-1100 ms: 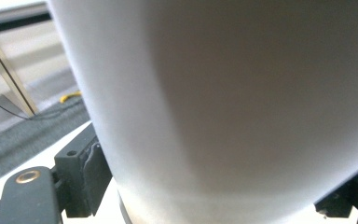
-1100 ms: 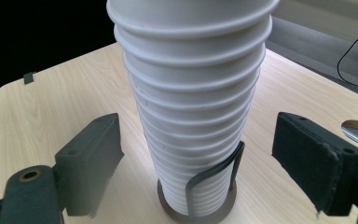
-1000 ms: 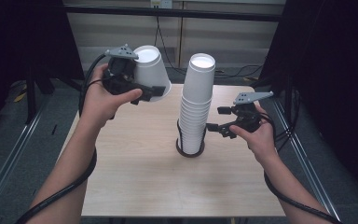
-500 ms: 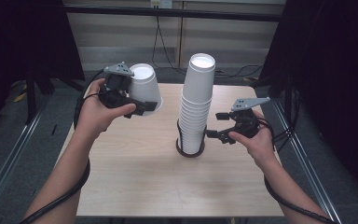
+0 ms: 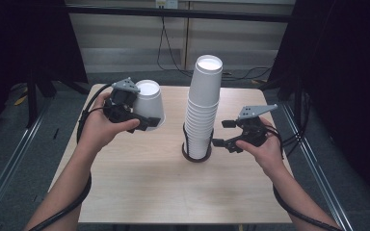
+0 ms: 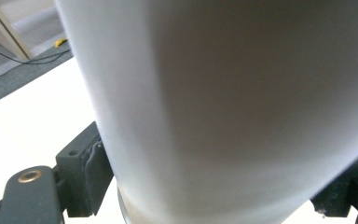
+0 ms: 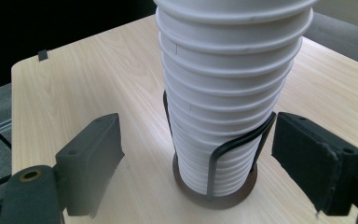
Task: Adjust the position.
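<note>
My left gripper (image 5: 150, 121) is shut on a single white paper cup (image 5: 148, 102), held wide end down above the left part of the wooden table (image 5: 139, 183). In the left gripper view the cup wall (image 6: 223, 107) sits between the two black pads (image 6: 86, 172). A tall stack of white cups (image 5: 203, 106) stands upside down in a dark wire holder (image 5: 196, 156) at the table's middle. My right gripper (image 5: 221, 133) is open just right of the stack, level with its lower part. In the right gripper view the stack (image 7: 228, 79) rises between and beyond the spread jaws, apart from both.
The table's far edge meets a grey floor with cables (image 5: 166, 48) trailing across it. Dark curtains hang on both sides. Metal rails (image 5: 9, 163) run along the floor left and right of the table.
My left hand has come down and a little towards me with the cup, which has turned more upright. The right gripper has stayed beside the stack.
</note>
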Action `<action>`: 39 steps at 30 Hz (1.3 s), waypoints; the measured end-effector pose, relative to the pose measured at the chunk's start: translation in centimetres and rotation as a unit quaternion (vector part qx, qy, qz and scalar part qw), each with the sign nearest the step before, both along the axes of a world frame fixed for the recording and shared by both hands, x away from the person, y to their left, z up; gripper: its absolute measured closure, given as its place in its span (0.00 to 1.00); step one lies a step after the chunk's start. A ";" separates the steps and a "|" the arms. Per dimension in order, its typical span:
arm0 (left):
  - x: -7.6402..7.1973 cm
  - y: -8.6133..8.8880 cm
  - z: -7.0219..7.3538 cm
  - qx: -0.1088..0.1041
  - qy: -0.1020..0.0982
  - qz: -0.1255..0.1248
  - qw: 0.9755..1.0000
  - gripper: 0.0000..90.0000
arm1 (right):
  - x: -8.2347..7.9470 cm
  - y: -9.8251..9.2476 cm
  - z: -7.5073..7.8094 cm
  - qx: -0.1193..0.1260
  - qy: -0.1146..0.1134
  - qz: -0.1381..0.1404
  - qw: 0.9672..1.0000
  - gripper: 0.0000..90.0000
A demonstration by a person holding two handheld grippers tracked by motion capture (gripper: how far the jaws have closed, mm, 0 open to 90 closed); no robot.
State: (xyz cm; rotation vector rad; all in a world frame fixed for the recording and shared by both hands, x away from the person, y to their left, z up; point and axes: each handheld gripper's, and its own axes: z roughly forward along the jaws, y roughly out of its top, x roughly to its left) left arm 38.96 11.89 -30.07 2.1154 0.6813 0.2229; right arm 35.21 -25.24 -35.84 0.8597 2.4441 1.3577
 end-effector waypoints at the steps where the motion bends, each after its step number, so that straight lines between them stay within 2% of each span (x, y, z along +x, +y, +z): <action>1: -0.1 0.0 -0.2 0.006 0.001 -0.002 1.000 0.18 | -0.1 0.0 0.0 -0.001 0.001 0.000 1.000 0.17; 8: -0.5 0.1 -1.4 0.022 0.008 -0.007 1.000 0.18 | -0.4 -0.2 -0.3 0.001 0.002 0.008 1.000 0.17; 17: -1.6 -0.2 -3.4 0.058 0.021 -0.026 0.998 0.18 | -0.9 0.0 -0.7 -0.005 0.003 0.019 1.000 0.17; 20: -1.7 -0.2 -3.7 0.064 0.020 -0.030 0.997 0.18 | -0.9 0.0 -0.8 -0.007 0.005 0.021 1.000 0.17; 22: -1.9 -0.2 -3.9 0.073 0.028 -0.036 0.996 0.18 | -1.0 0.1 -0.8 -0.010 0.006 0.025 1.000 0.17; 28: -2.2 -0.6 -4.4 0.082 0.026 -0.046 0.995 0.18 | -1.2 0.2 -1.0 -0.015 0.008 0.033 0.999 0.17; 29: -2.3 -0.7 -4.6 0.089 0.030 -0.056 0.994 0.18 | -1.3 0.3 -1.0 -0.015 0.008 0.034 0.999 0.17; 30: -2.4 -0.9 -4.8 0.087 0.029 -0.052 0.994 0.18 | -1.4 0.3 -1.1 -0.017 0.008 0.037 0.999 0.17; 35: -2.5 -1.5 -5.4 0.111 0.037 -0.070 0.991 0.18 | -1.6 0.5 -1.2 -0.023 0.007 0.047 0.999 0.17; 38: -2.7 -1.9 -5.8 0.112 0.045 -0.073 0.990 0.18 | -1.7 0.6 -1.2 -0.024 0.008 0.051 0.998 0.17; 39: -2.8 -2.1 -5.9 0.119 0.044 -0.080 0.989 0.18 | -1.8 0.7 -1.3 -0.025 0.007 0.053 0.998 0.17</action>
